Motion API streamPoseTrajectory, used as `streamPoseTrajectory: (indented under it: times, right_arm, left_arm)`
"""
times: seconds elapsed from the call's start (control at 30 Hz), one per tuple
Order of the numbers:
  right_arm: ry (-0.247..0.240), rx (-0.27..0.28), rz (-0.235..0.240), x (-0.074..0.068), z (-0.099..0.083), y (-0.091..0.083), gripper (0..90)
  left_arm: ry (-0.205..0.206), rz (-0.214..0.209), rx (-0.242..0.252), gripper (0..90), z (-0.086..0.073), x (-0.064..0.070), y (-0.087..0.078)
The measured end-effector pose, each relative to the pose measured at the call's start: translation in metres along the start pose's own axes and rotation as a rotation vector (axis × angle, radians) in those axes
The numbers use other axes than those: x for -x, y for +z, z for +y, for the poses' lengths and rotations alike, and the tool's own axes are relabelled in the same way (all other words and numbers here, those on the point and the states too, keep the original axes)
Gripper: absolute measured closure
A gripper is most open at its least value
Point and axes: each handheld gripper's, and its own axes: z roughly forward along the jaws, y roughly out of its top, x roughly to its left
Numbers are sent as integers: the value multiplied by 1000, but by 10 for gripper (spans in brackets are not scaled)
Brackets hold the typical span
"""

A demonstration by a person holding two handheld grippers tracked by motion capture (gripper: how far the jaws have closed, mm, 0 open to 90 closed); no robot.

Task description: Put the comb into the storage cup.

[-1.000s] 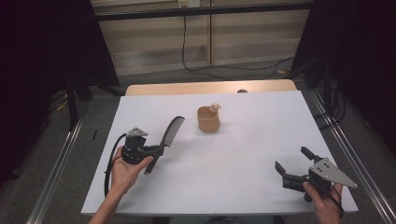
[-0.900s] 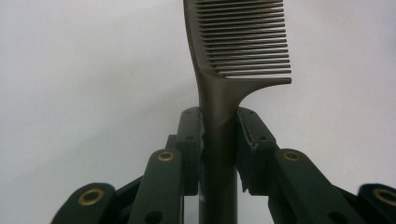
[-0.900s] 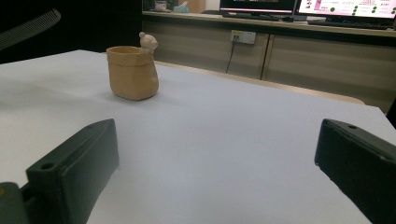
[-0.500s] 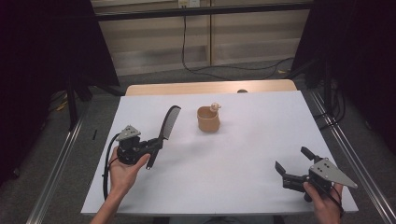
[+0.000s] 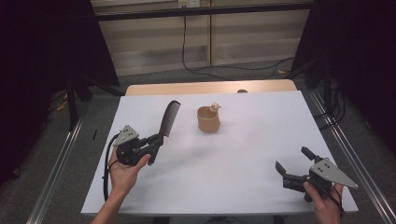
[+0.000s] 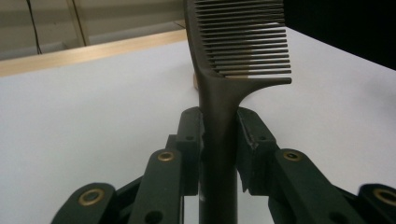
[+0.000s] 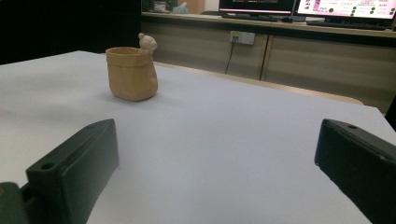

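I have the comb [image 5: 169, 117] lifted off the tabletop [image 5: 243, 186], so I judge this the carrying step: next I must swing it over the tan cup [image 5: 208, 119] (the one with a small figure on its rim) and lower it in, handle or teeth first. My left gripper [image 5: 155, 142] has its jaws clamped on the comb's handle, teeth pointing up and away. My right gripper [image 5: 290, 168] rests low at the near right, jaws spread wide, holding nothing.
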Motion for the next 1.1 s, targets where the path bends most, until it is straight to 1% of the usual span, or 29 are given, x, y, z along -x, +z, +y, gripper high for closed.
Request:
streamPoseTrajectory:
  times: [0.03, 0.1, 0.13, 0.2, 0.23, 0.3, 0.4, 0.43, 0.5, 0.53, 0.57, 0.63, 0.8, 0.87, 0.9, 0.93, 1.1]
  right_arm:
    - [1, 0, -1, 0, 0, 0, 0]
    - [1, 0, -1, 0, 0, 0, 0]
    - [0, 0, -1, 0, 0, 0, 0]
    - [0, 0, 0, 0, 0, 0, 0]
    - [0, 0, 0, 0, 0, 0, 0]
    - [0, 0, 3, 0, 0, 0, 0]
    - [-1, 0, 4, 0, 0, 0, 0]
    - [0, 0, 3, 0, 0, 0, 0]
    - [0, 0, 4, -1, 0, 0, 0]
    - [1, 0, 4, -1, 0, 0, 0]
    - [1, 1, 5, 0, 0, 0, 0]
    - [2, 2, 3, 0, 0, -1, 0]
    - [4, 4, 3, 0, 0, -1, 0]
    - [4, 5, 3, 0, 0, -1, 0]
    - [4, 5, 3, 0, 0, -1, 0]
    - [3, 5, 2, 0, 0, -1, 0]
    - [6, 10, 5, 0, 0, -1, 0]
  left_arm:
    - [0, 6, 20, 728, -1, 0, 0]
    - [13, 9, 37, 728, 0, 0, 1]
    - [19, 16, 54, 728, 0, 1, 1]
    - [10, 4, 61, 728, 1, 1, 1]
    - [3, 5, 68, 728, 1, 1, 1]
    - [4, -8, 67, 729, 3, 2, 2]
    - [6, -10, 96, 728, 5, 4, 3]
    - [11, -8, 106, 728, 6, 4, 4]
    - [25, 17, 131, 728, 8, 5, 5]
    - [19, 19, 138, 729, 8, 5, 5]
    - [5, 15, 143, 728, 9, 5, 6]
    - [10, 18, 151, 728, 11, 5, 7]
    - [11, 6, 171, 729, 17, 7, 10]
    - [23, 6, 184, 729, 20, 7, 11]
    - [18, 5, 186, 729, 21, 8, 13]
    - [27, 7, 189, 729, 23, 8, 14]
    - [24, -5, 196, 729, 30, 11, 19]
